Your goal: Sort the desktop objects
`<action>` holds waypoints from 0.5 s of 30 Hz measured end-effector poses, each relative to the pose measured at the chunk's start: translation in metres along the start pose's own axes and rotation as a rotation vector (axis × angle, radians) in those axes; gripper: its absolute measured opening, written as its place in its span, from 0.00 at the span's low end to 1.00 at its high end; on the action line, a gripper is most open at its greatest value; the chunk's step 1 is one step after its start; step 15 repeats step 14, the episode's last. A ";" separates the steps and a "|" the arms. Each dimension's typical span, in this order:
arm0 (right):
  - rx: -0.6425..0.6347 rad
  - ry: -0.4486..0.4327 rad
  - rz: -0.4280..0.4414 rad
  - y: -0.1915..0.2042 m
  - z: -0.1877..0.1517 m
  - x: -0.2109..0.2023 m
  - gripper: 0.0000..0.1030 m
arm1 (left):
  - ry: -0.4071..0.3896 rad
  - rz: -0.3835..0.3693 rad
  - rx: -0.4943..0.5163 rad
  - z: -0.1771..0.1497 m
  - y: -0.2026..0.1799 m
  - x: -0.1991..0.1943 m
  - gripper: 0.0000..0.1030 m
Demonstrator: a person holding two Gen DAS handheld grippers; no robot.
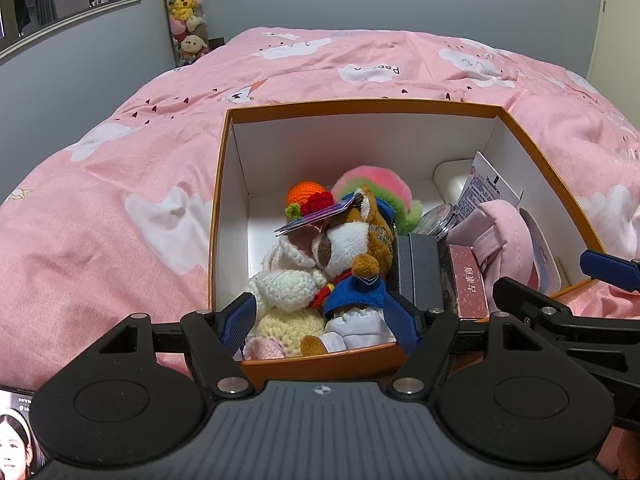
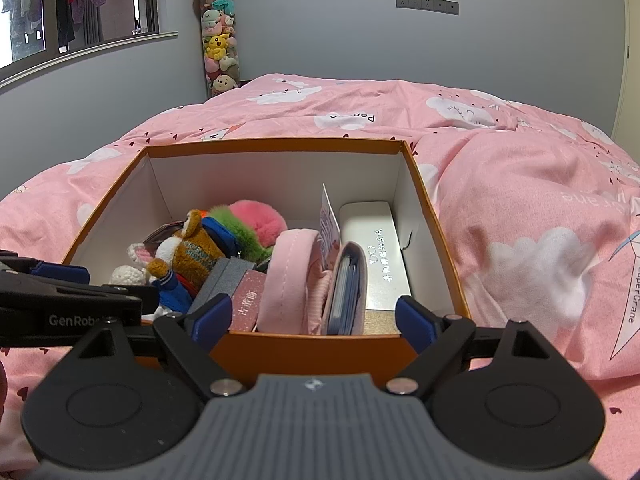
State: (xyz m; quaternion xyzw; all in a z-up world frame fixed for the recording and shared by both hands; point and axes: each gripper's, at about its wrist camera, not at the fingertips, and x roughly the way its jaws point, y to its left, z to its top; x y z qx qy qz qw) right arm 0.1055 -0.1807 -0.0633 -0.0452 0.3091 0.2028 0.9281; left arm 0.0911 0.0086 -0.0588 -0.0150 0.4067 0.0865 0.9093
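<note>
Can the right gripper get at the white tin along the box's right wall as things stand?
Probably yes: the right gripper is open, empty, at the box's near rim, and the white tin lies uncovered, though the grey pouch crowds its left side.

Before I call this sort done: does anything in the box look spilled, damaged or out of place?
Nothing looks spilled or broken. The orange box sits level on the pink duvet; soft toys pile loosely on its left, with the brown plush leaning on the crocheted rabbit. The pink cap and white case stand tidily on the right. Both grippers are open and empty.

Orange box [image 2: 340,354] on bed, packed with plush toys [image 1: 352,248].
</note>
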 end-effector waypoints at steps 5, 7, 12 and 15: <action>0.000 0.000 0.001 0.000 0.000 0.000 0.87 | -0.001 0.001 0.000 0.000 0.000 0.000 0.80; 0.000 -0.001 0.000 0.000 0.000 0.000 0.87 | 0.001 0.000 -0.002 0.000 0.001 0.000 0.80; 0.000 -0.001 0.000 0.000 0.000 0.000 0.87 | 0.003 -0.003 -0.002 -0.001 0.001 0.000 0.80; 0.000 -0.001 0.000 0.000 0.000 0.000 0.87 | 0.003 -0.002 0.000 -0.001 0.001 0.001 0.80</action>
